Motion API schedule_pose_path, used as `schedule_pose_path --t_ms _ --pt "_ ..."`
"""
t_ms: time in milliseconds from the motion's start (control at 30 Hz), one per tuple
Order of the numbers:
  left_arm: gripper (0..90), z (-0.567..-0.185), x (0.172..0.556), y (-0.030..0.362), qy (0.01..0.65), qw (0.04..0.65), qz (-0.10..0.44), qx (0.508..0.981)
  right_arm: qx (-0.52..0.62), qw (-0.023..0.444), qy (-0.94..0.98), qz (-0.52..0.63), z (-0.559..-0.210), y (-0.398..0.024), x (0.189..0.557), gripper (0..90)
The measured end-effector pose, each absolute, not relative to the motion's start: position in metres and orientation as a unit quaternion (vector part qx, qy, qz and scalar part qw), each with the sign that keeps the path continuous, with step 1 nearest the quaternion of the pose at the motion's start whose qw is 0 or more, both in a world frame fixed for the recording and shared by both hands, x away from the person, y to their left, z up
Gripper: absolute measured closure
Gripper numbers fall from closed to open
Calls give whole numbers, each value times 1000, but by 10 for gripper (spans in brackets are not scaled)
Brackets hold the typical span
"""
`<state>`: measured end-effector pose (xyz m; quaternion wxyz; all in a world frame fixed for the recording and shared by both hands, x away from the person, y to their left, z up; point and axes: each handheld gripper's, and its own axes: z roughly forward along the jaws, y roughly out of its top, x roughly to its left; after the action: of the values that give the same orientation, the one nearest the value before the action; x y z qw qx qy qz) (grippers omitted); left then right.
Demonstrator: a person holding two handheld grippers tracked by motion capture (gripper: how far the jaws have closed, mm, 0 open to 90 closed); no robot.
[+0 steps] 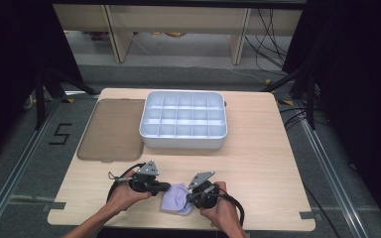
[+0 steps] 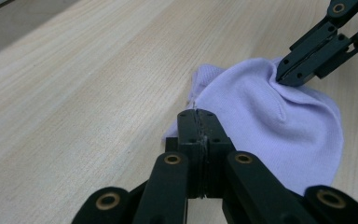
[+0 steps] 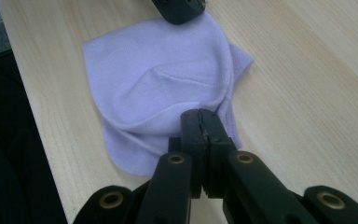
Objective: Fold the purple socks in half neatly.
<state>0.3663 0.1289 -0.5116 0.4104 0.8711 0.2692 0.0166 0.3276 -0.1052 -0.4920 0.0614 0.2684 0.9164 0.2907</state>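
A pale lilac knit cloth point(image 1: 177, 199) lies crumpled on the wooden table near its front edge, between my two grippers. My left gripper point(image 1: 168, 187) comes in from the left, its jaws pressed together on the cloth's edge point(image 2: 199, 114). My right gripper point(image 1: 188, 199) comes in from the right and is shut on a raised fold of the cloth point(image 3: 201, 114). In the left gripper view the right gripper point(image 2: 289, 74) pinches the far side of the cloth point(image 2: 270, 116). The right gripper view has the left gripper's tip point(image 3: 179, 11) at the cloth's point(image 3: 158, 79) far edge.
A white tray point(image 1: 183, 143) with several compartments stands at the middle back of the table. A brownish translucent lid point(image 1: 110, 129) lies flat to its left. The table's front edge point(image 1: 178, 227) runs just below the person's hands.
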Motion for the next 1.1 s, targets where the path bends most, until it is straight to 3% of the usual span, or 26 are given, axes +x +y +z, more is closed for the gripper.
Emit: schedule_pose_path --t_ms 367,533,733,1100 --pt "869 -506 368 134 279 424 17 861 254 77 906 330 -474 -100 321 893" --pt "856 -499 355 142 279 448 -7 849 230 59 913 331 -476 -85 314 893" --pt "849 -504 337 139 259 434 -28 862 225 45 922 312 -483 -80 312 892" --pt "851 -510 342 138 252 401 11 881 228 50 927 293 -494 -71 316 900"
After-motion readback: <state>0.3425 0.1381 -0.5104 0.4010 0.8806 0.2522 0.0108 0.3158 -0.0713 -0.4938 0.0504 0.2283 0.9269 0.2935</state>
